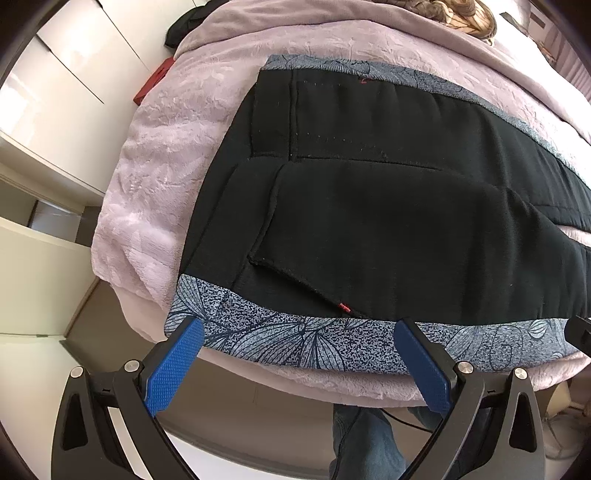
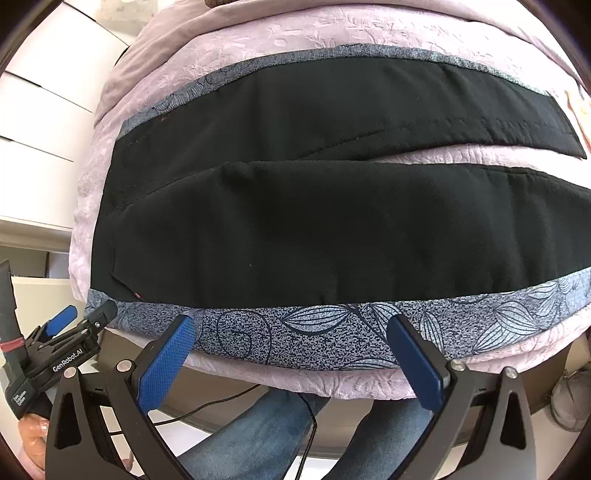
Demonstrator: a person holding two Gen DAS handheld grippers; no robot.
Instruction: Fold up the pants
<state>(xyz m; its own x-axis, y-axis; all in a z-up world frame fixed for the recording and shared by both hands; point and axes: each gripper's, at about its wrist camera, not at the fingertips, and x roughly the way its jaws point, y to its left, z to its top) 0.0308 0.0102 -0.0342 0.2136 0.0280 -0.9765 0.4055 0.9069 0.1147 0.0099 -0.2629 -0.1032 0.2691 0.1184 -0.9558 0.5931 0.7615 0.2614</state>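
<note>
Black pants [image 1: 388, 221] with grey-blue leaf-print side stripes [image 1: 295, 343] lie flat on a pink bed cover, waist end at the left, legs running right. In the right wrist view the two legs [image 2: 332, 229] lie side by side with a narrow gap of cover between them. My left gripper [image 1: 299, 332] is open, its blue pads just in front of the near printed stripe by the waist end. My right gripper [image 2: 291, 328] is open over the near stripe [image 2: 295, 339] further along the leg. The left gripper also shows in the right wrist view [image 2: 74, 321].
The pink bed cover [image 1: 155, 155] hangs over the near bed edge. White drawers and cupboards [image 1: 55, 110] stand at the left. A red object [image 1: 155, 81] and dark cloth [image 1: 184, 26] lie at the bed's far left. The person's jeans and a cable [image 2: 303, 417] are below.
</note>
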